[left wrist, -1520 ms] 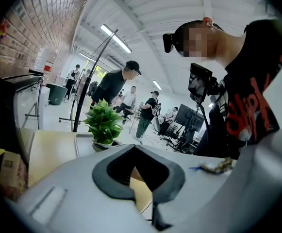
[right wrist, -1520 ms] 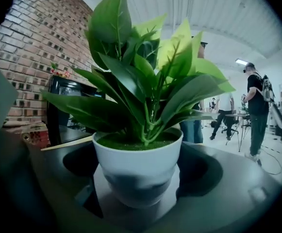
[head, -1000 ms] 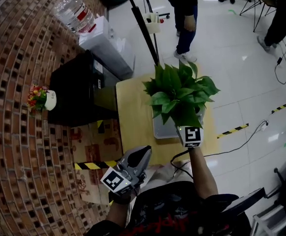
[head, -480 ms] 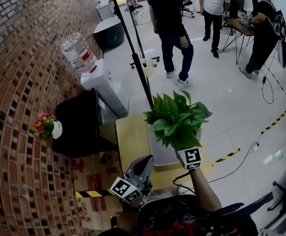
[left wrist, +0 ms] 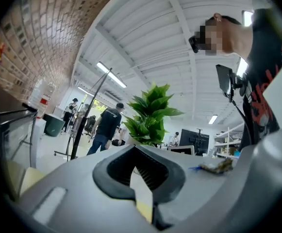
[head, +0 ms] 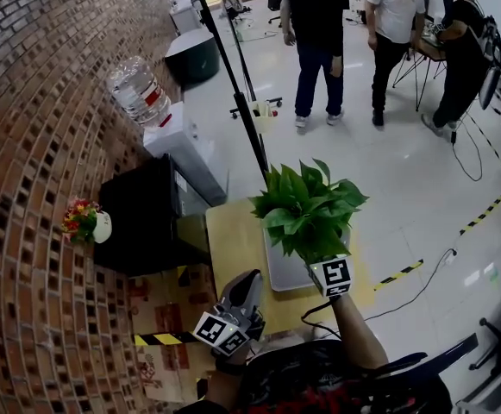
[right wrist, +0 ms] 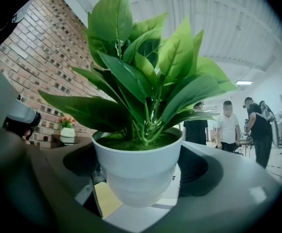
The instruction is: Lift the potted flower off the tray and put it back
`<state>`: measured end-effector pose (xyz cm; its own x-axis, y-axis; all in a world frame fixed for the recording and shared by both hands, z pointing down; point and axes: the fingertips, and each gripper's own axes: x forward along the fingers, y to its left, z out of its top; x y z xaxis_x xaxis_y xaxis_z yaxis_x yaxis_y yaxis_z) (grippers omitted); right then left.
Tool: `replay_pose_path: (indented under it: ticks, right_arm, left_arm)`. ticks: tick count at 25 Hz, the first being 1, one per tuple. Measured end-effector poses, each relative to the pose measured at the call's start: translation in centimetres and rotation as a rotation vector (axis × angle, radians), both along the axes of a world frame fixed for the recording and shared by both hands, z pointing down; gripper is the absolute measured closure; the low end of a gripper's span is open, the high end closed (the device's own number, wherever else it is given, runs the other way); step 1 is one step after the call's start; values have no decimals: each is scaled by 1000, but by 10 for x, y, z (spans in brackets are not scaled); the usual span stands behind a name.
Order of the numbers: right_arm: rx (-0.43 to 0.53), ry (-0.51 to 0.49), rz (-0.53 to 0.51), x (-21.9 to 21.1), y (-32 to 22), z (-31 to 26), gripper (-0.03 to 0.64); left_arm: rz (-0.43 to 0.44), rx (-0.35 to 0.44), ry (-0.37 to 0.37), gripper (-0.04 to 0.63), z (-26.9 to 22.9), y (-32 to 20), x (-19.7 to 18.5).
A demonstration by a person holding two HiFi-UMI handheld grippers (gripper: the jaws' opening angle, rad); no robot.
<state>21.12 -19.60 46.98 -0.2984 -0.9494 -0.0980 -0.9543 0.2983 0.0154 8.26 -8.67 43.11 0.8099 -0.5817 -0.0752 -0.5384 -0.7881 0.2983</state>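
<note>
right gripper [head: 325,255] is clamped on the white plastic pot of green leafy plant [right wrist: 138,171], held above the flat grey tray [head: 280,272]; left gripper [left wrist: 141,191] is pinched together on nothing. top-heavy thing, so it could tilt in the grip and land off the tray's edge.

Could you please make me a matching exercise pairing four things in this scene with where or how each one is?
1. potted flower
2. tray
3. left gripper
4. small white vase

A. on the black cabinet
B. fingers shut, empty
C. on the wooden table
D. held in the right gripper

Pairs: 1-D, 2-C, 3-B, 4-A
</note>
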Motion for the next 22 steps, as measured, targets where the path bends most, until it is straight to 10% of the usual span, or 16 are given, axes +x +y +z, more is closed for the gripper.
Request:
replay_pose_path:
  ticks: [22]
  right_arm:
    - [-400,30,-59,-42,-87,283,115]
  left_arm:
    - [-120,-188,-174,595,71,5,-60]
